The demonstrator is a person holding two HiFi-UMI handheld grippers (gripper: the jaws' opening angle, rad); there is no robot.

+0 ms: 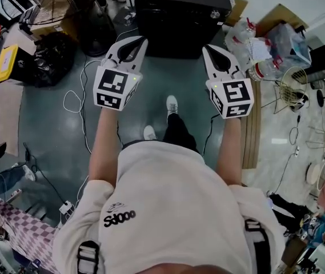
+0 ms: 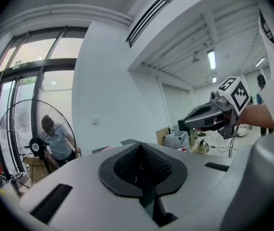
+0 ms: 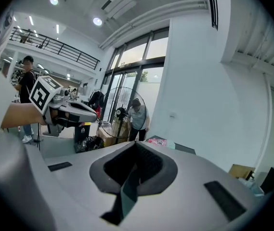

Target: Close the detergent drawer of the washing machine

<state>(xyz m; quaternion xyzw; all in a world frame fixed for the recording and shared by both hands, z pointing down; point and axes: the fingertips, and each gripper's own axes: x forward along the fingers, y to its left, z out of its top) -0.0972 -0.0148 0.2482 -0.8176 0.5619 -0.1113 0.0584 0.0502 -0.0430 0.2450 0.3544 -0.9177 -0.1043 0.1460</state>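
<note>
I hold left hand-held gripper (image 1: pixel 129 47) and right hand-held gripper (image 1: pixel 215 55) pressed together, empty | washing machine (image 1: pixel 182 16) ahead; drawer unseen, progress unclear.

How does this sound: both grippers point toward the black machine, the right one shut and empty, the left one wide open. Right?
Not quite: the left gripper is shut and empty too, as the left gripper view shows. Both point toward the black machine, and the right gripper is shut and empty.

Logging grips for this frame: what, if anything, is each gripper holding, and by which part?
Nothing is held: the left gripper and the right gripper both have their jaws together with nothing between them.
</note>
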